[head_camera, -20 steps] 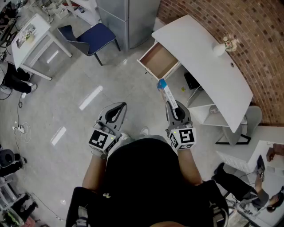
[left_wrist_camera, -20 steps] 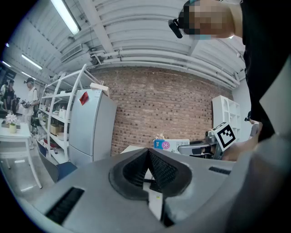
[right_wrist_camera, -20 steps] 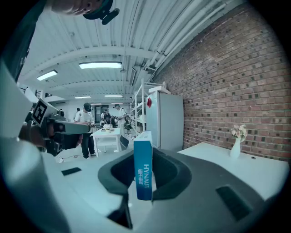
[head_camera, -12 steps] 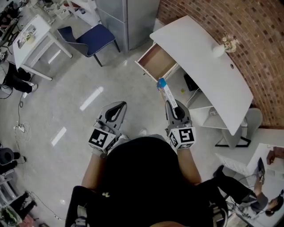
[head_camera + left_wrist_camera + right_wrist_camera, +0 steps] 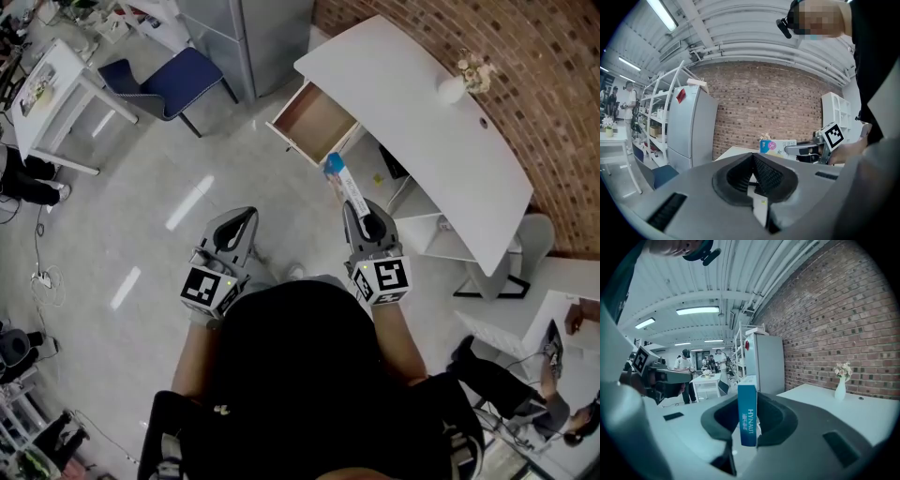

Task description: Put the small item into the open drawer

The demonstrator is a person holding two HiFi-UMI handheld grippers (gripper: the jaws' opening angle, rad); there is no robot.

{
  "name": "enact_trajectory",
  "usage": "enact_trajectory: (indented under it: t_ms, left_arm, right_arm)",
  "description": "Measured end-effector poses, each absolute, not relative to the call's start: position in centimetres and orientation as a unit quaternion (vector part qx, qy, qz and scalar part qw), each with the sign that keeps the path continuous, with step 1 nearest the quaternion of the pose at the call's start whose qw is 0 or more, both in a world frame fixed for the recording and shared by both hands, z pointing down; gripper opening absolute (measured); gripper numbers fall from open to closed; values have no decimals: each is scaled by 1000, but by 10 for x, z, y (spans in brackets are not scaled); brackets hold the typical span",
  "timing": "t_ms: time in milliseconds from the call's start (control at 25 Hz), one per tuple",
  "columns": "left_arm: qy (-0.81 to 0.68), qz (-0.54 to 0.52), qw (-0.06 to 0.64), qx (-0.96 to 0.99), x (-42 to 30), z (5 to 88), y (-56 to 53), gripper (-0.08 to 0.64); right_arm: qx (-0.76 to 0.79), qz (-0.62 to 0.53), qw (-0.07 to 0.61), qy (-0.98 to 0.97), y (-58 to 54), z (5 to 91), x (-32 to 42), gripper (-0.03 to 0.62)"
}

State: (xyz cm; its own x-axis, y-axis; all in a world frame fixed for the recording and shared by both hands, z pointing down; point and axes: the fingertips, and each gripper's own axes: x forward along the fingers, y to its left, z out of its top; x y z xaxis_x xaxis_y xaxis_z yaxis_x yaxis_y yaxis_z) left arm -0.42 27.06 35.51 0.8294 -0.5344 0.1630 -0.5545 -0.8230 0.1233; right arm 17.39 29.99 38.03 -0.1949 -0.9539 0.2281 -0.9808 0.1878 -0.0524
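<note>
A slim blue and white box (image 5: 344,186) sticks out forward from my right gripper (image 5: 361,210), which is shut on it. In the right gripper view the box (image 5: 748,416) stands upright between the jaws. An open wooden drawer (image 5: 312,120) juts from the left end of the white desk (image 5: 422,112), ahead of the box and a little to its left. My left gripper (image 5: 234,232) hangs level with the right one, over the floor, its jaws shut with nothing in them (image 5: 754,180). From the left gripper view the box (image 5: 777,146) and right gripper show at the right.
A blue chair (image 5: 167,79) and a grey fridge (image 5: 246,33) stand left of the drawer. A white vase with flowers (image 5: 452,88) sits on the desk. A brick wall (image 5: 525,94) runs behind. White shelving (image 5: 441,239) stands under the desk's right side. A white table (image 5: 47,89) is far left.
The desk and drawer have shifted left and nearer in the head view as I step forward. Both grippers keep their pose, the box still held.
</note>
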Motion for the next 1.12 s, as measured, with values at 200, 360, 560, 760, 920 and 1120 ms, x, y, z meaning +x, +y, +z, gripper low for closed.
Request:
enact_trajectory:
  t_ms: [200, 360, 560, 760, 920, 1120]
  left_arm:
    - [-278, 63, 89, 954, 0, 366, 234, 3]
    - [-261, 62, 97, 958, -1, 374, 187, 3]
    - [-232, 72, 106, 964, -12, 382, 112, 3]
    - [-200, 77, 104, 971, -24, 385, 40, 3]
    - [-178, 84, 119, 973, -36, 392, -4, 3]
    - [-173, 90, 126, 973, -40, 398, -40, 3]
  right_arm:
    - [639, 105, 83, -757, 267, 393, 180, 84]
    - [647, 110, 98, -749, 226, 400, 175, 84]
    - [660, 123, 121, -731, 157, 414, 159, 84]
    - [676, 145, 134, -710, 92, 428, 143, 84]
    - [691, 162, 140, -690, 49, 438, 135, 84]
    - [701, 189, 143, -673, 14, 453, 141, 86]
